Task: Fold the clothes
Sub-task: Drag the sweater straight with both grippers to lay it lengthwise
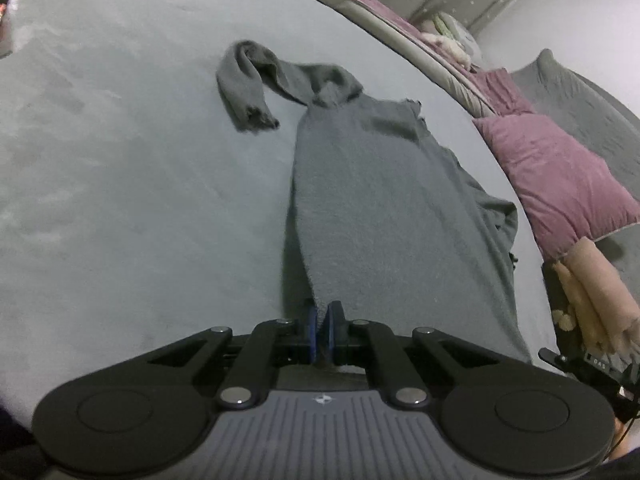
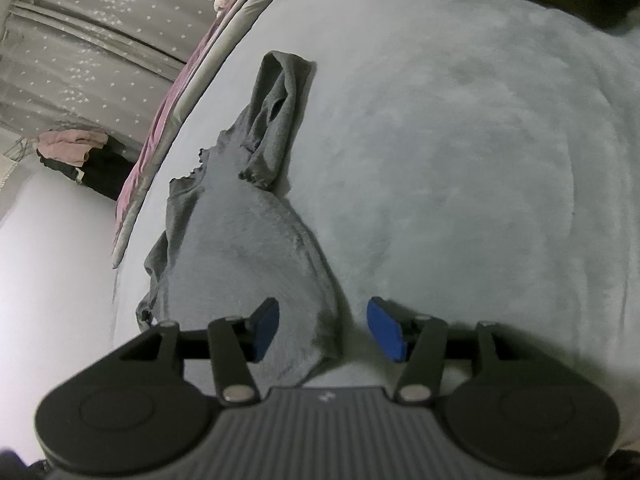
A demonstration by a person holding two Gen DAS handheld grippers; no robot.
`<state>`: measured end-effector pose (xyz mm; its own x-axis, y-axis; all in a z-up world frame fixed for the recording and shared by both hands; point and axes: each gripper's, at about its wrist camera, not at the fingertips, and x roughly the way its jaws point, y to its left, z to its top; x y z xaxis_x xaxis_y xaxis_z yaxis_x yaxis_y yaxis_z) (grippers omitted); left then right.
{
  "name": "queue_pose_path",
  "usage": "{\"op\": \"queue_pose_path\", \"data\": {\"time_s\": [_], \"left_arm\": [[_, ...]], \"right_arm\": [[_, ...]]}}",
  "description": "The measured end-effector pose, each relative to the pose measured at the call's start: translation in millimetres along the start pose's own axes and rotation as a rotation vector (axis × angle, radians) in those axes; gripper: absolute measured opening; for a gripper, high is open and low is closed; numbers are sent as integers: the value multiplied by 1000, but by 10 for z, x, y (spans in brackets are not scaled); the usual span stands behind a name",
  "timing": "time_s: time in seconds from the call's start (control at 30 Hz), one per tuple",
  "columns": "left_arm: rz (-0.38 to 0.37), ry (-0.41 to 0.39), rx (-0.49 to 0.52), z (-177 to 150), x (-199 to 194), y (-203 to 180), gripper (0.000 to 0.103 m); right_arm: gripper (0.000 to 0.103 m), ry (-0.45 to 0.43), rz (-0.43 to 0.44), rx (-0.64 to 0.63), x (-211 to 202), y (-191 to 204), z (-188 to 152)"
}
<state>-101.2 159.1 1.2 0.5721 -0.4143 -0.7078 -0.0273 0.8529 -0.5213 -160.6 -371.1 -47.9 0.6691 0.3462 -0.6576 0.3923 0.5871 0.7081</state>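
A grey knit sweater lies stretched lengthwise on a pale grey-blue plush bedspread, its fabric soft and slightly fuzzy, its body narrowed into a long tapering strip. At the far end one sleeve curls off to the side in a loose hook, ending in a dark, crimped cuff. The long edge towards the pillows is bunched into small ruffled folds.

The left gripper has its blue pads pressed together on the near hem of the sweater, pinching a thin point of cloth that rises to the fingers. The right gripper stands spread wide, its flat blue pads apart, with a rumpled hem corner of the sweater lying between them, untouched by either pad.

Beyond the sweater, at the bed's edge, sit a mauve velvety pillow and a grey quilted cushion. A grey curtain speckled with small pale stars hangs behind.
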Motion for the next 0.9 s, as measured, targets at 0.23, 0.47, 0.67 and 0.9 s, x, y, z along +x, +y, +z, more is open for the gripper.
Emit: {"op": "queue_pose_path", "data": {"time_s": [0.23,0.47,0.67,0.9], "left_arm": [[85,56,-6,-15,115,176,5],[58,44,-26,-75,139,219,10],[67,30,9,-93,134,134,4],[78,-2,106,-76,-122,-81,3]], "right_arm": [[48,13,-17,-49,72,74,-47],[21,44,-42,-147,239,190,-177],[8,31,-66,-184,234,268,-236],[8,-17,-71,-255,-112,462,-200]]}}
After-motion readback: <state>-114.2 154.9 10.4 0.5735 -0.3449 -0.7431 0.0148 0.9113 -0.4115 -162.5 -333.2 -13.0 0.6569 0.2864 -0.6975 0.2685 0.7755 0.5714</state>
